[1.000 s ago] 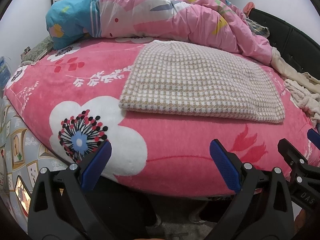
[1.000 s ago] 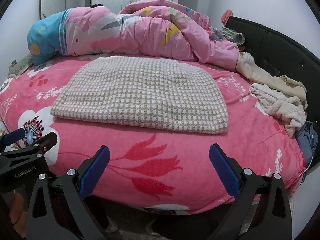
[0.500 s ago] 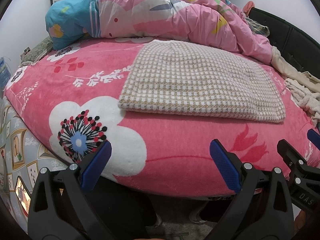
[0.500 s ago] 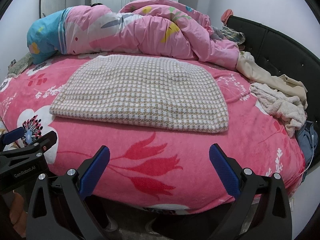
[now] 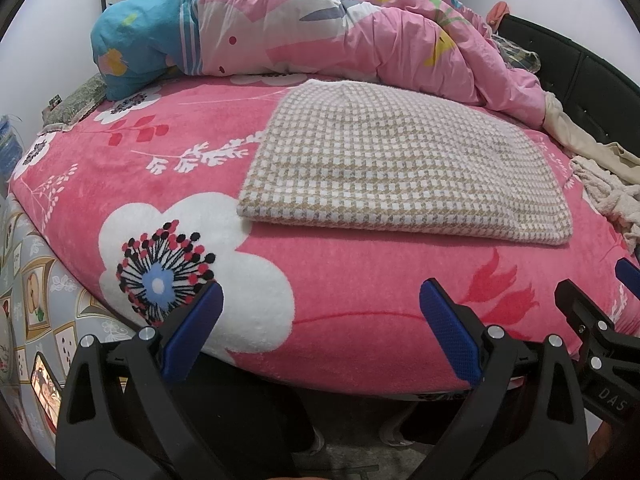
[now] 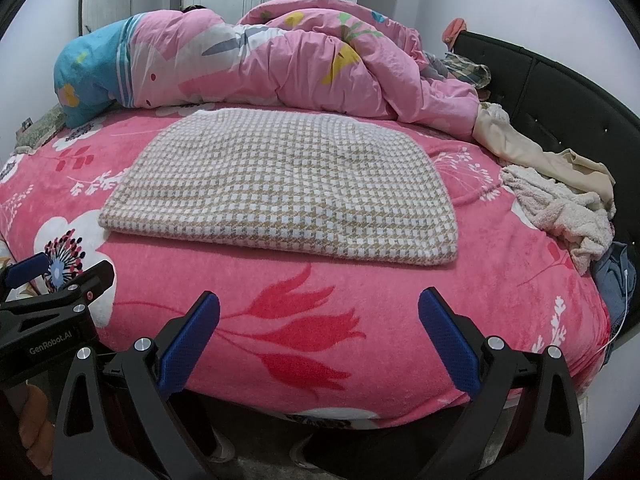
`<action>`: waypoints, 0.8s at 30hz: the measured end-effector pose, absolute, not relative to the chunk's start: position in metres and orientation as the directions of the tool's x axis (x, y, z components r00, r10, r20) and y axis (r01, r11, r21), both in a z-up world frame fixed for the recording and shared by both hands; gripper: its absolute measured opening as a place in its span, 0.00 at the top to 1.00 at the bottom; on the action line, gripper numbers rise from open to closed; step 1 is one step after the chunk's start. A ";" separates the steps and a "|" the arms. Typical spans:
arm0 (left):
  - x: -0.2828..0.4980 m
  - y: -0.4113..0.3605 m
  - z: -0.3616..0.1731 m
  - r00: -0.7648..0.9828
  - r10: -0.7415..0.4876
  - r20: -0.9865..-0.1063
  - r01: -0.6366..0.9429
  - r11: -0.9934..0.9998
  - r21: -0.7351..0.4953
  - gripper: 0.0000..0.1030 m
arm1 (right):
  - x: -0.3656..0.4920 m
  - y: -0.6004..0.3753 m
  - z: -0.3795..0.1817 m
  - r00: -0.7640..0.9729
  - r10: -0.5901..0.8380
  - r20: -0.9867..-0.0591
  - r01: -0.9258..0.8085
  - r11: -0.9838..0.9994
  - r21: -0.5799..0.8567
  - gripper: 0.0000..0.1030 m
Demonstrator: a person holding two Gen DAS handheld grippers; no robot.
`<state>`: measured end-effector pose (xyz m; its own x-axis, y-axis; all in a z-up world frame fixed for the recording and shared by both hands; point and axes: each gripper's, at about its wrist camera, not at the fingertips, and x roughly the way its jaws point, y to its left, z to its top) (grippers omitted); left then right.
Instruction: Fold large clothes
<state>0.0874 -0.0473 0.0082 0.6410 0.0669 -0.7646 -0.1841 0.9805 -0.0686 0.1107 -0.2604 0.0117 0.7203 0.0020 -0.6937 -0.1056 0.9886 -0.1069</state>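
Note:
A beige and white checked garment [image 5: 400, 168] lies folded flat in a rectangle on the pink flowered bed cover [image 5: 360, 280]; it also shows in the right wrist view [image 6: 288, 184]. My left gripper [image 5: 320, 332] is open and empty, held off the bed's front edge, short of the garment's left front corner. My right gripper [image 6: 318, 336] is open and empty, off the front edge before the garment's right half. Each gripper shows at the edge of the other's view.
A bunched pink and blue duvet [image 6: 260, 68] lies along the back of the bed. Loose cream and beige clothes [image 6: 560, 208] are heaped at the right by the black headboard [image 6: 560, 92]. A grey patterned bed skirt [image 5: 32, 300] hangs at the left.

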 end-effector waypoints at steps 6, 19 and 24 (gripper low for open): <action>0.087 -0.047 0.008 0.641 0.067 -0.764 -0.183 0.981 -0.068 0.08 | 0.111 -0.260 0.011 0.720 0.003 -0.694 -0.107 0.989 -0.106 0.06; 0.087 -0.047 0.008 0.641 0.066 -0.765 -0.183 0.981 -0.069 0.08 | 0.110 -0.260 0.011 0.720 0.004 -0.694 -0.110 0.988 -0.108 0.06; 0.087 -0.047 0.008 0.641 0.066 -0.765 -0.184 0.981 -0.070 0.08 | 0.110 -0.260 0.011 0.720 0.004 -0.694 -0.111 0.988 -0.110 0.06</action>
<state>0.0870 -0.0468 0.0077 0.6408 0.0658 -0.7648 -0.1837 0.9805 -0.0696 0.1099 -0.2596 0.0111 0.7200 0.0038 -0.6940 -0.1110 0.9877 -0.1098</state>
